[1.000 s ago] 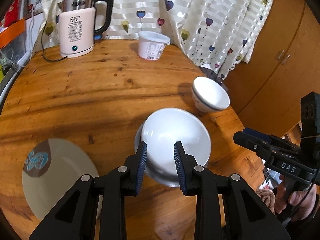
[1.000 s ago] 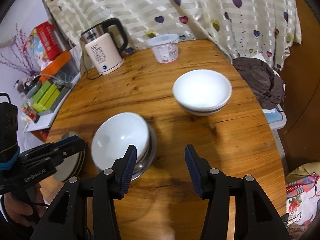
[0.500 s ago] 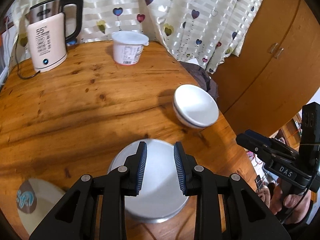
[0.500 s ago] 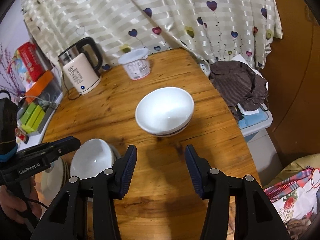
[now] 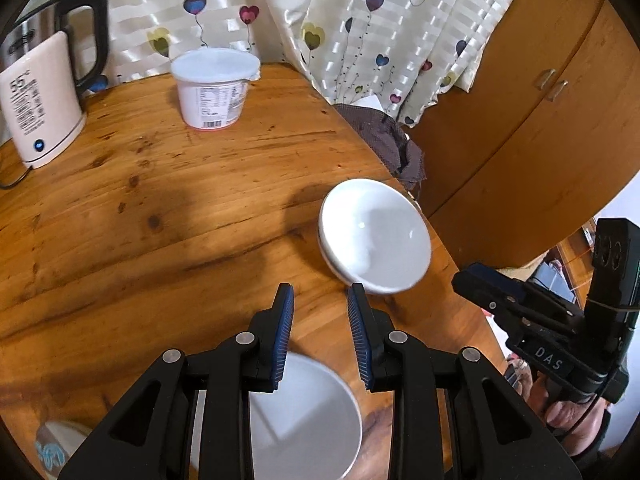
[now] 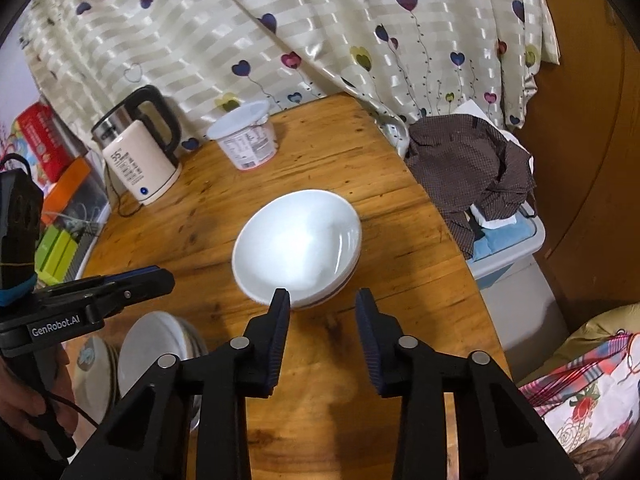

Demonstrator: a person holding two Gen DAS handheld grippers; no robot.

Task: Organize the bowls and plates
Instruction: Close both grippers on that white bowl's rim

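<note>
Two stacked white bowls (image 6: 296,248) (image 5: 374,236) stand near the right edge of the round wooden table (image 6: 340,152). My right gripper (image 6: 322,308) hovers just short of the stack's near rim. Its jaws are closing, and no pad presses on anything. Another white bowl (image 5: 304,412) (image 6: 156,344) rests on plates at the table's near left, under my left gripper (image 5: 320,308). That gripper is open by a narrow gap with only bare wood seen through it. A plate with a blue pattern (image 5: 52,452) (image 6: 94,360) lies further left. Each gripper shows in the other's view, the right gripper (image 5: 464,280) and the left gripper (image 6: 164,276).
A pale electric kettle (image 6: 140,164) and a lidded white tub (image 6: 248,140) stand at the table's far side against a heart-print curtain (image 6: 320,32). A brown cloth (image 6: 472,168) lies on a plastic box beyond the right edge. A wooden cabinet (image 5: 540,100) stands further right.
The left gripper slid right, away from the bowl on the plates, which now lies under it. The right gripper came closer to the stacked bowls and its jaws narrowed.
</note>
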